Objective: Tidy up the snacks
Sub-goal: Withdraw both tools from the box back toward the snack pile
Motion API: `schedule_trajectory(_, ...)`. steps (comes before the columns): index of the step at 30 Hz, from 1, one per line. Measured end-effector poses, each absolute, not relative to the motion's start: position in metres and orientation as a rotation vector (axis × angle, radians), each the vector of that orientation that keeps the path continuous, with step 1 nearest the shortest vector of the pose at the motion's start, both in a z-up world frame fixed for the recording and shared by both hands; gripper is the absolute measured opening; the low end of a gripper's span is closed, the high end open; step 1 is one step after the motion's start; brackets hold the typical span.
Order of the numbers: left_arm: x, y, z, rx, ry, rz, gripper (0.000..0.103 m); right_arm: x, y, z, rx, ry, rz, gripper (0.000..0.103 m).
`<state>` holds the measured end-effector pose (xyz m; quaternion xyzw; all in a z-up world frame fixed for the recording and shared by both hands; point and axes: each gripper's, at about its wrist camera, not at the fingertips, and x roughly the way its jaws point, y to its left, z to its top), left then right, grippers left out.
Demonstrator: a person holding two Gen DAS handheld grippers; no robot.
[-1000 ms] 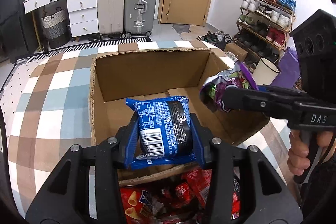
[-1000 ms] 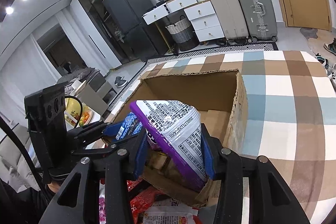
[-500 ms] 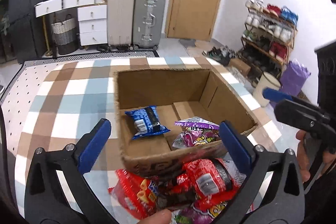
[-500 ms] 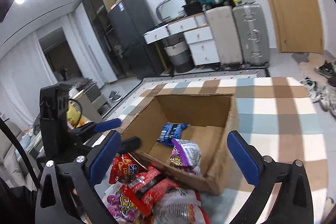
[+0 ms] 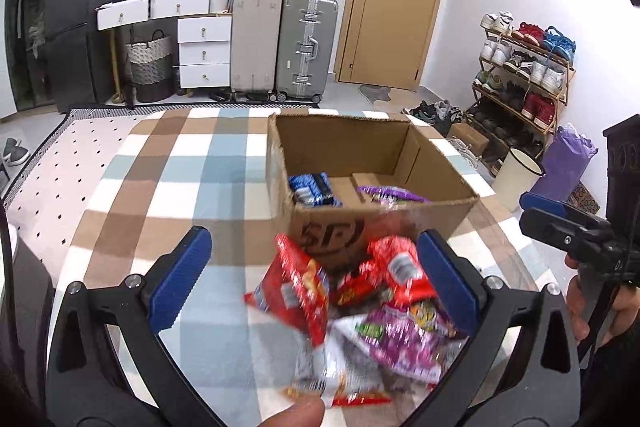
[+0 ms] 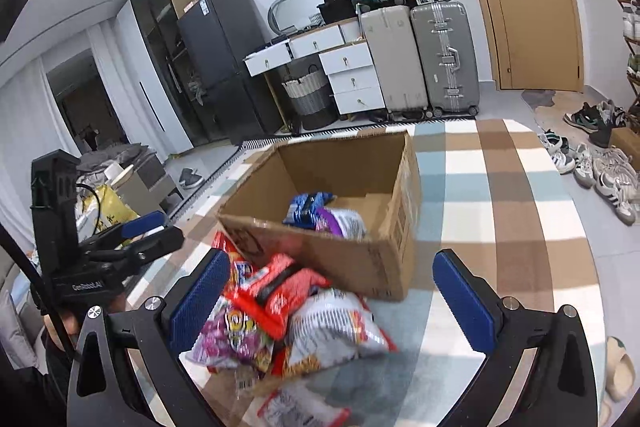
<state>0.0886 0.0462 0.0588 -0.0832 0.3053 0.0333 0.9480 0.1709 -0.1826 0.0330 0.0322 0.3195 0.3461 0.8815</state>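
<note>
progress early: two packets, blue (image 5: 314, 189) and purple (image 5: 390, 193), down in cardboard box (image 5: 384, 223), snack pile (image 6: 288, 323) loose just before it, left gripper (image 5: 314, 285) and right gripper (image 6: 332, 301) spread wide, empty.

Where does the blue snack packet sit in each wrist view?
Left wrist: blue snack packet lies in the cardboard box, at its left wall, centre frame.
Right wrist: blue snack packet lies mid-box, beside the purple packet.
Shared landmark: silver suitcase.
</note>
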Motion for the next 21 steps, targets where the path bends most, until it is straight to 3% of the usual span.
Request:
schedule_trajectory(10, 0.044, 0.035, 0.036, -0.121, 0.641, 0.073, 0.102, 0.134, -0.188, 0.011, -0.010, 0.690, 0.709, 0.103)
schedule_trajectory(21, 0.051, 0.028, 0.007, -0.108, 0.731, 0.041, 0.102, 0.121, -0.192, -0.023, -0.066, 0.775, 0.685, 0.103)
